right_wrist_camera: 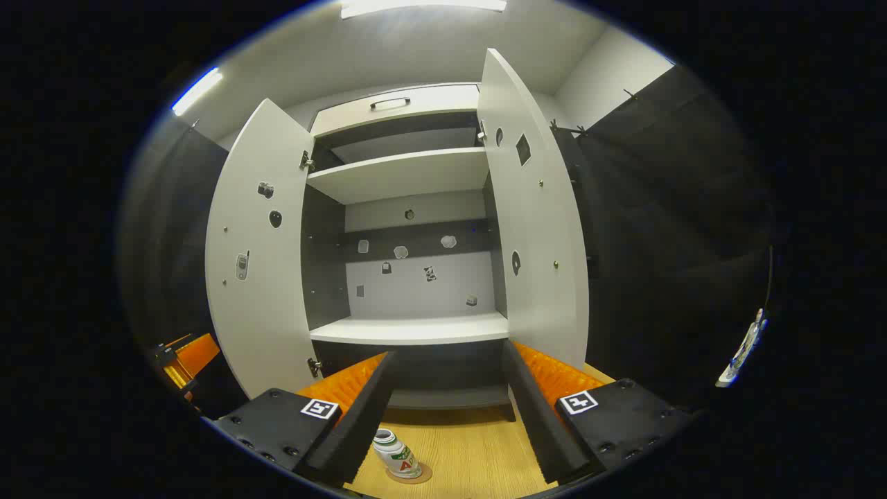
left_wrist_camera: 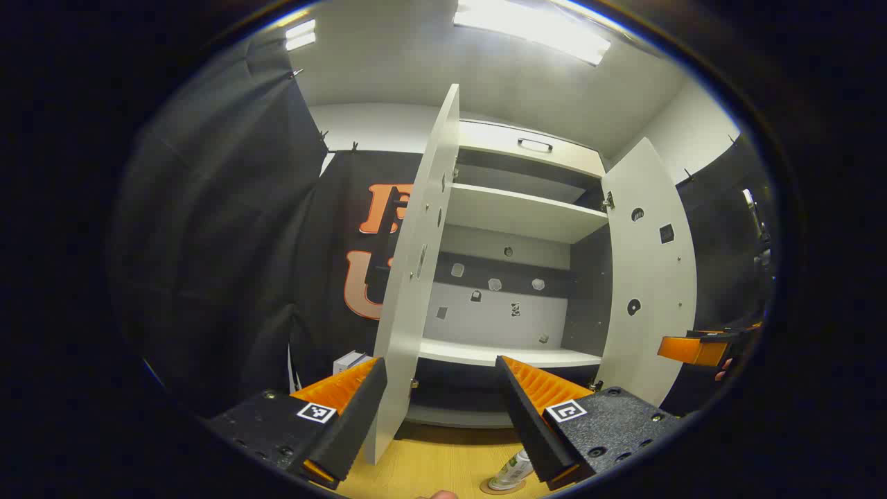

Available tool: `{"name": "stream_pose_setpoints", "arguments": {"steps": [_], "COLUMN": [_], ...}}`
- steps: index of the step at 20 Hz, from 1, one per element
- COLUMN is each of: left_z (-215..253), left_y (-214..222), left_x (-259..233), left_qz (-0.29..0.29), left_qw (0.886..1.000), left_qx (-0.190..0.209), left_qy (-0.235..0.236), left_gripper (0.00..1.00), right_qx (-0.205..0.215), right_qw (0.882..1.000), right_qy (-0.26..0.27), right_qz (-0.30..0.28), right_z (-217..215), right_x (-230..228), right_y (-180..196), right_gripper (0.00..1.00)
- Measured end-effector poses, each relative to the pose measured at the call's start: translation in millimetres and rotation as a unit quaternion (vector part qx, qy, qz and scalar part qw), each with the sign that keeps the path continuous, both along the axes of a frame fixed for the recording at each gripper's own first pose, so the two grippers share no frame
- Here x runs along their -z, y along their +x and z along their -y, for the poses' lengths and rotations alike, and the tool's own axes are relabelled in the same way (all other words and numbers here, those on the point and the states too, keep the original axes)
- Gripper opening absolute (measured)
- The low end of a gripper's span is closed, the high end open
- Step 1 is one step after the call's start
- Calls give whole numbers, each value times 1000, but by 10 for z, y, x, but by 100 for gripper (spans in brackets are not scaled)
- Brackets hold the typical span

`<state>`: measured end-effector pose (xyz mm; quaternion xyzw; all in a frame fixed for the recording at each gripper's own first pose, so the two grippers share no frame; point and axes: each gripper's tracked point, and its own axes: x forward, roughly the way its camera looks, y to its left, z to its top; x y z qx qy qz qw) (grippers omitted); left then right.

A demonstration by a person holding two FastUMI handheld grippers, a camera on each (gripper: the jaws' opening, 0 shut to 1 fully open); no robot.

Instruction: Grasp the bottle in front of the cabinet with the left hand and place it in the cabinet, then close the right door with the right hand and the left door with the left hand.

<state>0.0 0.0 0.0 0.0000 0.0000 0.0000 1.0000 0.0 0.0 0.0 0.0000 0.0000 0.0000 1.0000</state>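
Observation:
A small white bottle (right_wrist_camera: 396, 453) with a green and red label stands on the wooden floor in front of the cabinet (right_wrist_camera: 409, 329); in the left gripper view the bottle (left_wrist_camera: 511, 473) peeks out beside the right finger. Both white doors hang wide open: the left door (right_wrist_camera: 260, 256) and the right door (right_wrist_camera: 537, 229). My left gripper (left_wrist_camera: 440, 416) is open, held above and short of the bottle, facing the left door's edge (left_wrist_camera: 416, 277). My right gripper (right_wrist_camera: 447, 409) is open too, aimed at the lower shelf. The right gripper (left_wrist_camera: 696, 346) also shows at the far right of the left gripper view.
The cabinet has a lower shelf (left_wrist_camera: 509, 355), an upper shelf (left_wrist_camera: 527, 211) and a top drawer with a handle (left_wrist_camera: 535, 145). Small stickers dot its back panel and doors. Black cloth walls stand on both sides. A small white box (left_wrist_camera: 350, 361) sits at the left on the floor.

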Motion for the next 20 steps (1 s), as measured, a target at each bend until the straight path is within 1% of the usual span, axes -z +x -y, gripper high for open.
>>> {"name": "stream_pose_setpoints", "arguments": {"steps": [20], "left_z": [44], "left_y": [52], "left_x": [22], "left_qz": [-6], "left_qw": [1000], "left_qx": [8], "left_qy": [-3], "left_gripper": [95], "right_qx": [3], "right_qw": [1000], "right_qy": [2], "right_qz": [0], "right_z": [13], "right_x": [18], "right_y": [33], "right_gripper": [99]}}
